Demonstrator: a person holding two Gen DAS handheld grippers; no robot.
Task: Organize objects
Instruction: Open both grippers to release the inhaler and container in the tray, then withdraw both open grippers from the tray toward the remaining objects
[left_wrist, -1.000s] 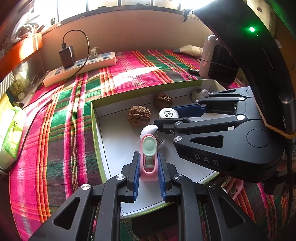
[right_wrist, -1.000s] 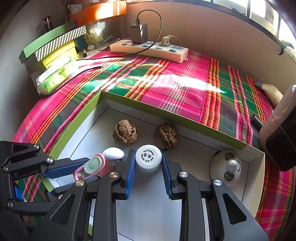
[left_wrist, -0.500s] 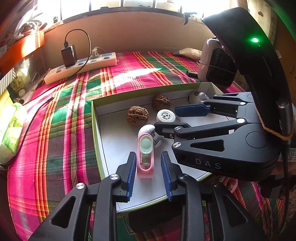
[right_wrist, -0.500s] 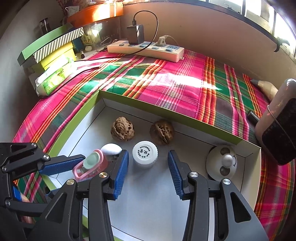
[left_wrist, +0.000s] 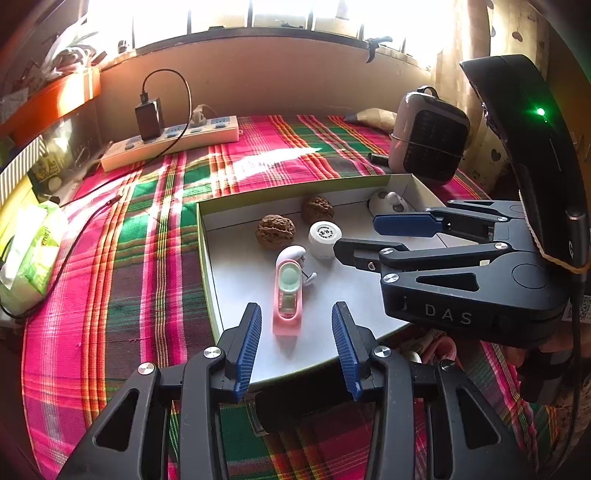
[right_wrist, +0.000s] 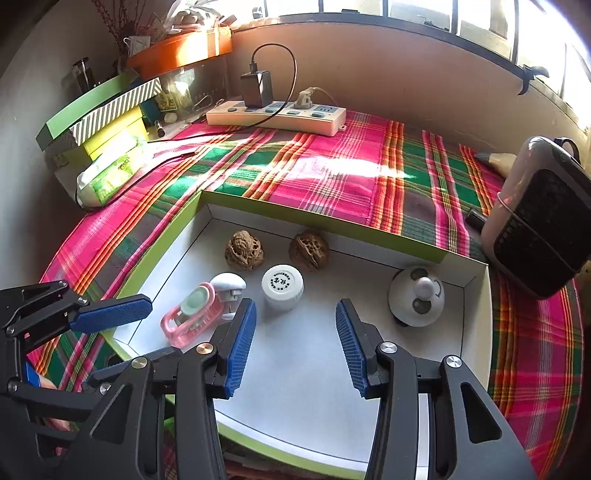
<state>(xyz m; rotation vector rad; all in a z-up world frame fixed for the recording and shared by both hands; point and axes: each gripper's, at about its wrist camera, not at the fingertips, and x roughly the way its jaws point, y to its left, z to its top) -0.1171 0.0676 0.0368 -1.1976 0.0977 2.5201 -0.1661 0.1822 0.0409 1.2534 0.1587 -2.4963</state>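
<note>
Left wrist view: the left tool (left_wrist: 295, 341) held its pads pressed on the pink clip-shaped item (left_wrist: 288, 295) a second ago; its jaws are now opening and stand well clear of the item on both sides, though the item lies between them. The item rests flat on the white floor of the green-rimmed box (left_wrist: 207, 258), toward the box's left wall, with its white end pointing at the far side. Judged from this, the item has been released and its placement is done. Right wrist view: the right tool (right_wrist: 295, 343) was closed on the white bottle (right_wrist: 282, 286) a second ago and has since let go and drawn back slightly. Its jaws stand moderately wide with nothing between the pads. The bottle stands upright ahead of the fingertips, apart from them, just in front of the two walnuts (right_wrist: 244, 250) near the far wall. A white round gadget (right_wrist: 416, 297) sits in the box's right corner. Both tools are empty. All five things are inside the box, which lies on the plaid-covered tabletop (right_wrist: 332, 173). The sorting step for these two items appears complete; whether further objects remain outside the box cannot be told.
</note>
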